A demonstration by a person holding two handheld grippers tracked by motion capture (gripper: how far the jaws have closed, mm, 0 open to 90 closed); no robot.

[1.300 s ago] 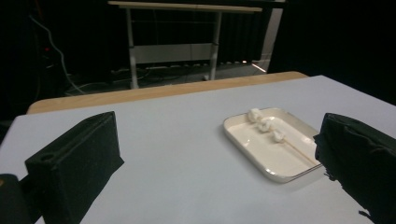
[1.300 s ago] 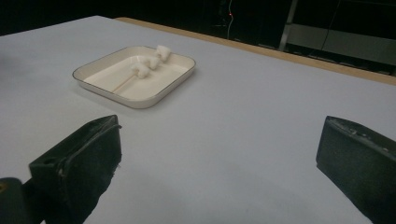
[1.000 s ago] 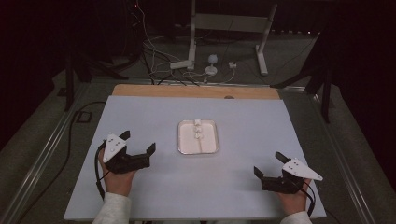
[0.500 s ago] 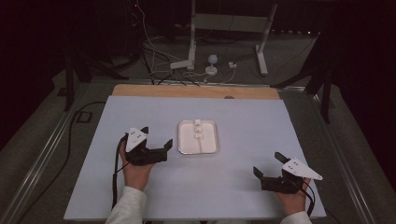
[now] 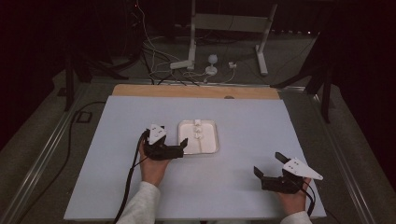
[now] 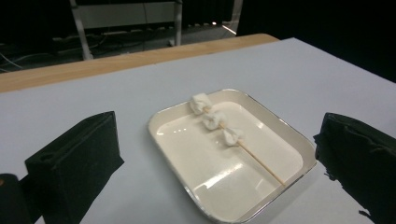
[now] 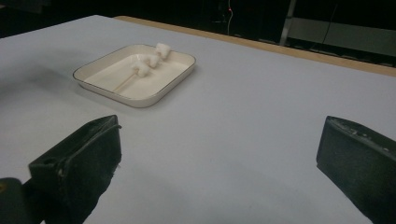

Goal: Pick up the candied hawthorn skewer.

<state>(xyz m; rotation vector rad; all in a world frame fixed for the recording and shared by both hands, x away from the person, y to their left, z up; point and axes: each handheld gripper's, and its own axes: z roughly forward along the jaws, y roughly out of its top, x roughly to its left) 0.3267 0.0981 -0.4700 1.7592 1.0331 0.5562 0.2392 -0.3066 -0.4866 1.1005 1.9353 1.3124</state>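
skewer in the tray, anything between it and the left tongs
Nothing visible does. The left tongs are open at the tray rim's near edge, and the skewer lies uncovered inside, with bare tray floor between them.

Dim overall, with black surroundings beyond the pale table [image 5: 243, 126]. Soft light from above, slightly cool. Faint glare streaks on the glossy tray [image 6: 289, 135] floor in the left gripper view, plus a bright line along its metal rim. Weak, diffuse shadows under the left gripper [image 5: 180, 148] and beside the tray. Mild grain and softness in the high view; background detail nearly lost. Near jaws in both gripper views dark, underexposed and somewhat out of focus, far table edge soft.
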